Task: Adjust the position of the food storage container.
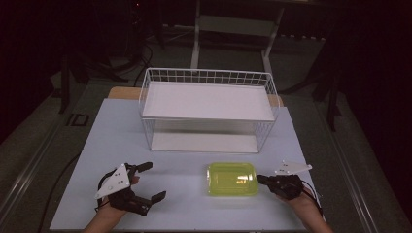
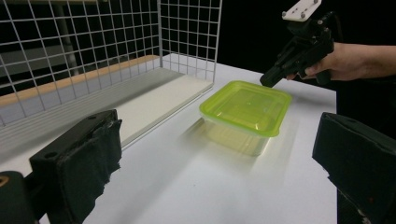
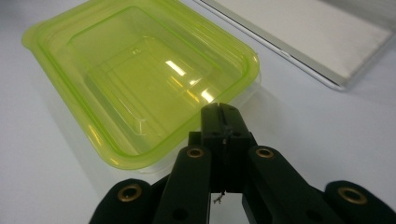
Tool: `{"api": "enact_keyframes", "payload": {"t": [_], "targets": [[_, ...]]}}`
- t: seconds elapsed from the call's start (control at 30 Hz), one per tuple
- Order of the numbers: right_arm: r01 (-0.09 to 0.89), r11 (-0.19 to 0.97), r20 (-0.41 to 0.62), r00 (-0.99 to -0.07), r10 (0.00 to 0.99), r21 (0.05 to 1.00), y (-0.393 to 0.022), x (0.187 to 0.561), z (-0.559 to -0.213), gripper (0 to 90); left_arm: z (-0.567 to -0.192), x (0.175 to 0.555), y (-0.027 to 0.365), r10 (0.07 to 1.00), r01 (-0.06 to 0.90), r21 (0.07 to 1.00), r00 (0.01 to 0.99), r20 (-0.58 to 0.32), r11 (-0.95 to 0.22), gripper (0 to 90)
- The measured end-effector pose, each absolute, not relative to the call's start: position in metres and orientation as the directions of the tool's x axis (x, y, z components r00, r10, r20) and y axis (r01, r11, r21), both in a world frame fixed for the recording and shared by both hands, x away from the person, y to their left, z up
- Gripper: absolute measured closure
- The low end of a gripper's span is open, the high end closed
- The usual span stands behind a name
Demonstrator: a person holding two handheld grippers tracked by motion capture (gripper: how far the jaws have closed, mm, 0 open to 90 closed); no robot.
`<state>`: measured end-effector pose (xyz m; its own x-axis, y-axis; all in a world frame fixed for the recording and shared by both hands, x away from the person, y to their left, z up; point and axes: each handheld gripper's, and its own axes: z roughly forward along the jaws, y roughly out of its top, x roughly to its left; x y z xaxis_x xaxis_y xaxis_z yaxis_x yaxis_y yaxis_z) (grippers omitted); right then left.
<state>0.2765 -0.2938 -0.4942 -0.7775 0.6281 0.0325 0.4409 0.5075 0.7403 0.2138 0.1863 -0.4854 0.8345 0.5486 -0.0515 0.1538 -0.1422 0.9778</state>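
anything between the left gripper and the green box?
Nothing: in the high view, bare white table runs from the open left gripper to the green box. The left gripper view shows the same.

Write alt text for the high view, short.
A yellow-green lidded container sits near the front of a pale table, with the right gripper, fingers shut, at its right edge. The left gripper is off to the left with fingers open and nothing between them. Behind the container stands a white wire basket with a white shelf board across it.
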Motion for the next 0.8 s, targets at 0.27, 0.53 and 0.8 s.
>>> {"api": "enact_keyframes", "payload": {"t": [0.27,0.53,0.8], "targets": [[0.416,0.529,0.035,-0.809,0.587,0.740,-0.268,0.282,-0.493,90.0,-0.485,0.213,0.186,0.548,0.154,0.977,0.835,-0.049,-0.148,1.9],[0.390,0.557,0.033,-0.838,0.544,0.733,-0.243,0.286,-0.492,90.0,-0.486,0.213,0.186,0.549,0.158,0.975,0.835,-0.047,-0.156,1.9],[0.365,0.575,0.025,-0.858,0.513,0.732,-0.226,0.289,-0.492,90.0,-0.486,0.213,0.186,0.548,0.157,0.975,0.835,-0.048,-0.154,1.9]]}}
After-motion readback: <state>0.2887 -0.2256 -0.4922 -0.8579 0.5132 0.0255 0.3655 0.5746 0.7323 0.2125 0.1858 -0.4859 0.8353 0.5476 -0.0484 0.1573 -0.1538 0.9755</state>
